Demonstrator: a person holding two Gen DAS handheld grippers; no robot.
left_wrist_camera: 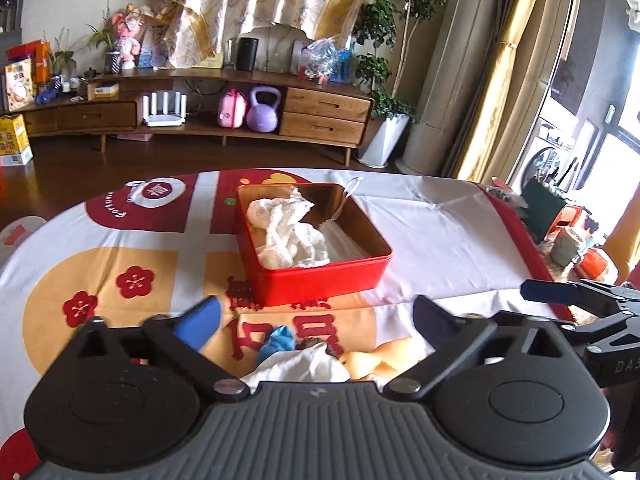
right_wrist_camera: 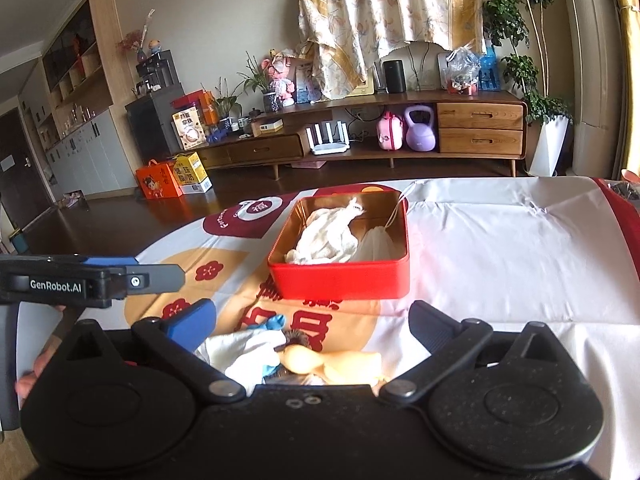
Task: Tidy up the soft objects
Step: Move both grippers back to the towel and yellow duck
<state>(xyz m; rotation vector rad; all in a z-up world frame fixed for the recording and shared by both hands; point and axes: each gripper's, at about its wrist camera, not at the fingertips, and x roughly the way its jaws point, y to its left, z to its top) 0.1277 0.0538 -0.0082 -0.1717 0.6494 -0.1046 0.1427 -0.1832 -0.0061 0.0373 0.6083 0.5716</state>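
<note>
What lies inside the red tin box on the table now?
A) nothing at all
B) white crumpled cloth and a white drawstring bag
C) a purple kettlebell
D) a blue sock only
B: inside the red tin box lie a crumpled white cloth and a white drawstring bag.

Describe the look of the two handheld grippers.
Both are black plastic with round pivot discs and angled linkages ending in blue-padded jaws. The left gripper has a grey ribbed body; seen side-on it reads "GenRobot.AI". The right gripper has a black textured body with two small holes.
</note>
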